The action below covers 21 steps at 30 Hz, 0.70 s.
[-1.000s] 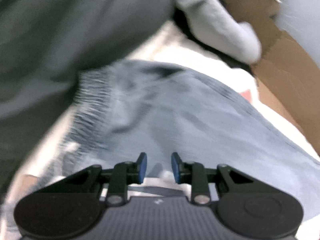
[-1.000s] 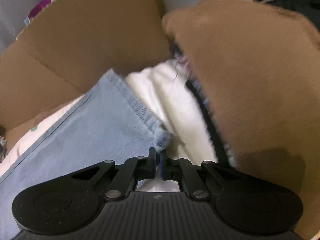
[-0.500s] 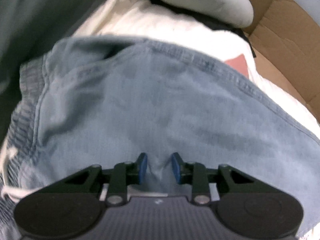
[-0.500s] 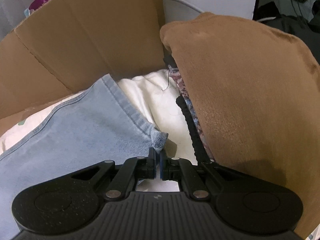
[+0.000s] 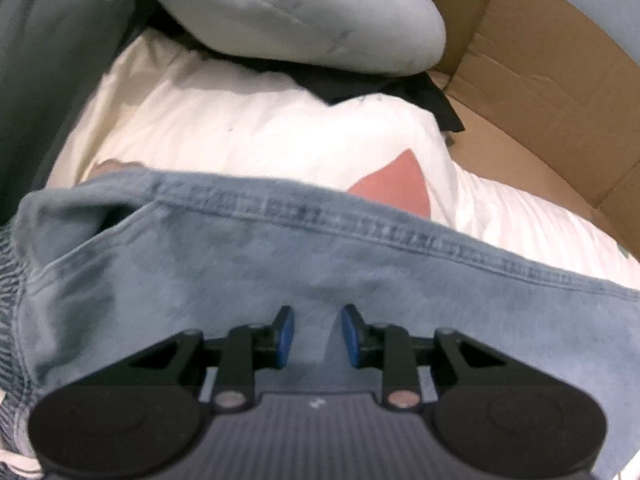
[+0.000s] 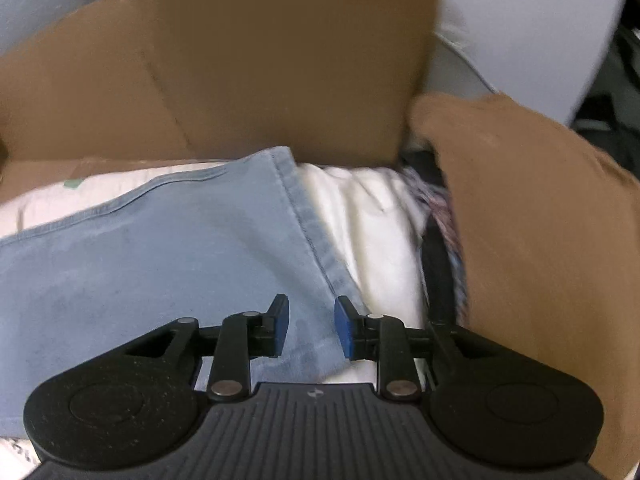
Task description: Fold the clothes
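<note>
The blue denim garment (image 5: pixel 248 280) lies spread on top of a white cloth (image 5: pixel 248 128) inside a cardboard box (image 5: pixel 532 80); its stitched seam runs across the left wrist view, w/ a gathered band at the left edge. The left gripper (image 5: pixel 316 334) points down at the denim, jaws a bit apart; a low ridge of the fabric rises btw. the blue pads (image 5: pixel 285 336), but I cannot tell if they press on it. The right gripper (image 6: pixel 311 328) has just been opening; its jaws now stand apart over the hem corner of the denim (image 6: pixel 160 248), and the pads do not press it; the fabric lies loose under and btw. them. A pale grey garment (image 5: pixel 288 12) rests at the far side on a black one (image 5: pixel 360 84); a reddish print (image 5: pixel 394 186) shows on the white cloth just beyond the seam. In the right wrist view a brown cloth (image 6: pixel 540 240) lies to the right, w/ a patterned fabric (image 6: pixel 444 212) and a black strap (image 6: pixel 436 272) btw. it and the white cloth (image 6: pixel 372 232); the box wall (image 6: pixel 240 64) stands behind.
</note>
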{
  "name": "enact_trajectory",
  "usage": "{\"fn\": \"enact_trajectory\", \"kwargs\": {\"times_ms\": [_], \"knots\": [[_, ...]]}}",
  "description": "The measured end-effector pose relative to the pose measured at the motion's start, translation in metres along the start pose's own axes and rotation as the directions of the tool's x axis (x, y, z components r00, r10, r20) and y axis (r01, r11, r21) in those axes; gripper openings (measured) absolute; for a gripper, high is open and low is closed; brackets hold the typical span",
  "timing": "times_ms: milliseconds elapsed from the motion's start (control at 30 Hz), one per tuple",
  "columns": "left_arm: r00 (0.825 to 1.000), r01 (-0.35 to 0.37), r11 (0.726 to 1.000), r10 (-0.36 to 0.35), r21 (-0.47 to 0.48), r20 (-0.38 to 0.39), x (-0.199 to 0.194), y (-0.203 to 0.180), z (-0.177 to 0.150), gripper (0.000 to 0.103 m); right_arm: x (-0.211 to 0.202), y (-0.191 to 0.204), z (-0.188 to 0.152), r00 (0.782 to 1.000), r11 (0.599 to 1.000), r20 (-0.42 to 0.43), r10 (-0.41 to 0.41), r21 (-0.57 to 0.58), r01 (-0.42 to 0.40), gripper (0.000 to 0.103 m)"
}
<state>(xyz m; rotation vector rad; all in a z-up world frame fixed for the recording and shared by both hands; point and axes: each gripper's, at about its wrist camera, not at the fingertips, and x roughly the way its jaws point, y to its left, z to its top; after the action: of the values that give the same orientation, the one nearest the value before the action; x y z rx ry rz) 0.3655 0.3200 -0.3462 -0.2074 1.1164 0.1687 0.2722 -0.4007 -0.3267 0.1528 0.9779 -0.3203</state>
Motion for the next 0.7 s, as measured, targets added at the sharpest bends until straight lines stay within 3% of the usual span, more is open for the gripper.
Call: {"fn": "enact_trajectory", "kwargs": {"times_ms": [100, 167, 233, 300, 400, 533, 700], "knots": [[1.000, -0.010, 0.999, 0.010, 0.039, 0.002, 0.002, -0.008, 0.005, 0.028, 0.012, 0.008, 0.005, 0.996, 0.996, 0.007, 0.091, -0.011, -0.091, 0.032], [1.000, -0.008, 0.999, 0.008, 0.047, 0.004, 0.004, -0.011, 0.008, 0.028, 0.025, 0.020, 0.006, 0.993, 0.992, -0.021, 0.115, -0.052, -0.116, 0.032], [1.000, 0.011, 0.999, -0.012, 0.035, 0.023, 0.002, -0.008, 0.008, 0.028, 0.041, 0.019, 0.004, 0.990, 0.990, -0.044, 0.137, -0.013, -0.138, 0.032], [0.999, 0.021, 0.999, -0.023, 0.037, 0.042, 0.002, -0.009, 0.008, 0.029, 0.055, 0.010, 0.000, 0.990, 0.991, -0.067, 0.124, 0.051, -0.120, 0.028], [0.999, 0.014, 0.999, -0.016, 0.035, 0.047, 0.003, -0.012, 0.006, 0.029, 0.065, 0.002, 0.000, 0.994, 0.995, -0.071, 0.086, 0.060, -0.082, 0.004], [0.997, 0.052, 0.998, -0.054, 0.033, 0.050, 0.002, -0.019, 0.007, 0.029, 0.060, 0.007, 0.015, 0.999, 0.999, -0.036, 0.023, 0.043, -0.021, 0.003], [0.991, 0.132, 0.991, -0.133, 0.035, 0.026, 0.004, -0.042, -0.003, 0.027, 0.064, 0.018, 0.032, 0.994, 0.991, -0.015, 0.111, 0.071, -0.110, 0.004]]}}
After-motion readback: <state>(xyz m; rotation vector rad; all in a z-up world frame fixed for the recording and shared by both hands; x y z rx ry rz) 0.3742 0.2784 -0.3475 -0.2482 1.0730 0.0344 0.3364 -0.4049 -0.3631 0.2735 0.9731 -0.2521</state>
